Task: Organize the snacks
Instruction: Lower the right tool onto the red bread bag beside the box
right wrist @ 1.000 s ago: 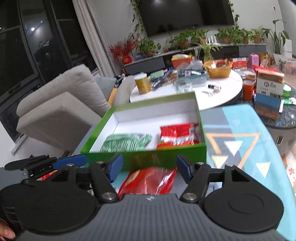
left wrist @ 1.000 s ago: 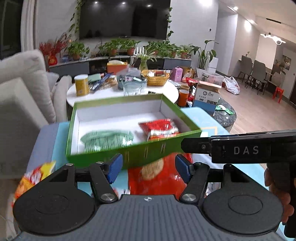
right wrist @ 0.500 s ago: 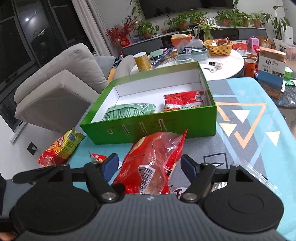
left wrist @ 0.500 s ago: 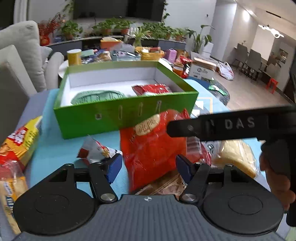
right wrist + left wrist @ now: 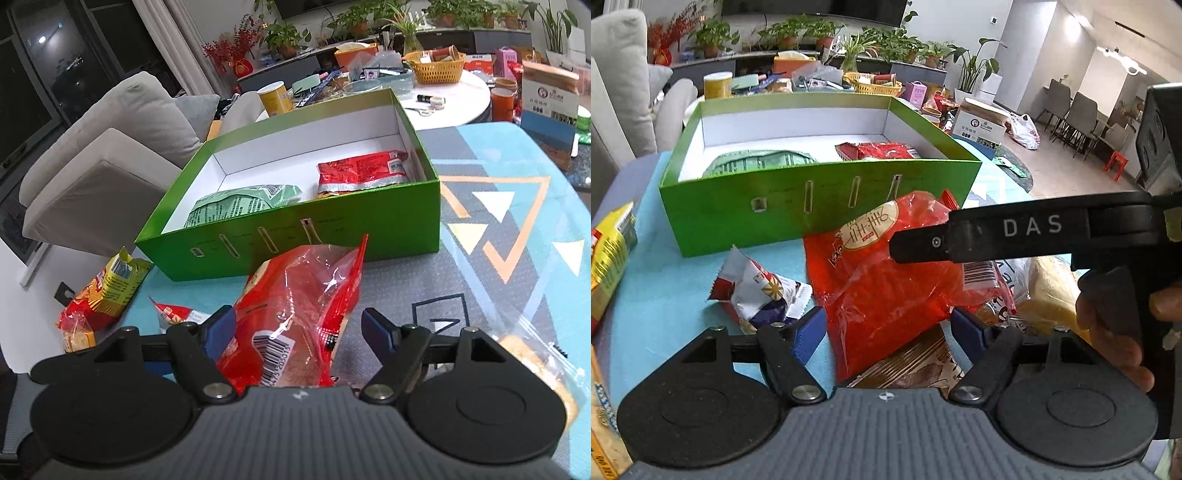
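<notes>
Left wrist view: "DAS" marks the right gripper point(image 5: 923, 243) above the red snack bag point(image 5: 886, 288), both jaws spread, just opening.

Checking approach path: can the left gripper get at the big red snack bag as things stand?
Probably yes. The left gripper is open and the red snack bag already lies between its fingers; the right gripper crosses above the bag, not the gap.
</notes>
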The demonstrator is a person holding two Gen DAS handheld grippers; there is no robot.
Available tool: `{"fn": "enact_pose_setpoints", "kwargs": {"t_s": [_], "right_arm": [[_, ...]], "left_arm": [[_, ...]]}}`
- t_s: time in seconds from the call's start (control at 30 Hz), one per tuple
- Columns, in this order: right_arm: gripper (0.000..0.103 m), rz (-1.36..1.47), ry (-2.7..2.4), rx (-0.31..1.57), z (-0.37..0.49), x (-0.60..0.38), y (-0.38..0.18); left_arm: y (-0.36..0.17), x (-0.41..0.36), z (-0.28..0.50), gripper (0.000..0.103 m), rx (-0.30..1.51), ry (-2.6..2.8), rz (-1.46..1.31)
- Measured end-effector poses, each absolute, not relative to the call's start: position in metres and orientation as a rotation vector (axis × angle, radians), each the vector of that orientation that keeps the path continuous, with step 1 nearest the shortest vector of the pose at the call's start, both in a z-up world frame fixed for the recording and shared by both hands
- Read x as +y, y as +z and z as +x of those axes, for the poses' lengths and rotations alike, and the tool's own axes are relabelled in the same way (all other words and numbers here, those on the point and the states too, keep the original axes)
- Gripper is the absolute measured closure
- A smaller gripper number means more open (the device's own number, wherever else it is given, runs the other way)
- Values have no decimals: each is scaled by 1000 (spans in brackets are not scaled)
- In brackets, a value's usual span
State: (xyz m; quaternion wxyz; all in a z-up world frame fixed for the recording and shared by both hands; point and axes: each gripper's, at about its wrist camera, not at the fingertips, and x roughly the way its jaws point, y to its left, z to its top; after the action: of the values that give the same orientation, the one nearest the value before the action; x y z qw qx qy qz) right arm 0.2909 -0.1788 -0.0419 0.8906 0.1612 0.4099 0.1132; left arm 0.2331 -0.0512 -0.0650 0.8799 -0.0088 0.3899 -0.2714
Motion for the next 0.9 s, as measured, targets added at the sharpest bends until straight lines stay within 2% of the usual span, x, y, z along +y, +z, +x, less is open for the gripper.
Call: {"fn": "enact_pose_setpoints", "kwargs": {"t_s": [0.13,0.33,0.47,0.63,0.67,0.7,0.77,0.9], "right_arm": [[58,355,248,857,293,-181,-45],[59,401,298,871,296,-185,-46],[63,368,299,859,293,-179,-43],[70,368,290,848,283,-178,-36],[71,364,294,842,280,-177,-33],[71,359,297,836,278,-175,-30],[72,331,297,816,271,-170,-21],[73,285,293,774,257,-162,-3]], "left_arm": [[-73,-51,241,28,871,-586,-68],[-76,-68,237,28,812,-561,49],[-74,-76,230,42,745,-559,116],[-70,-74,222,50,723,-580,114],[-67,-73,221,55,722,-580,103],[-65,-71,220,64,722,-576,87],[-60,-68,218,71,718,-563,67],[-47,-65,210,72,676,-574,59]]}}
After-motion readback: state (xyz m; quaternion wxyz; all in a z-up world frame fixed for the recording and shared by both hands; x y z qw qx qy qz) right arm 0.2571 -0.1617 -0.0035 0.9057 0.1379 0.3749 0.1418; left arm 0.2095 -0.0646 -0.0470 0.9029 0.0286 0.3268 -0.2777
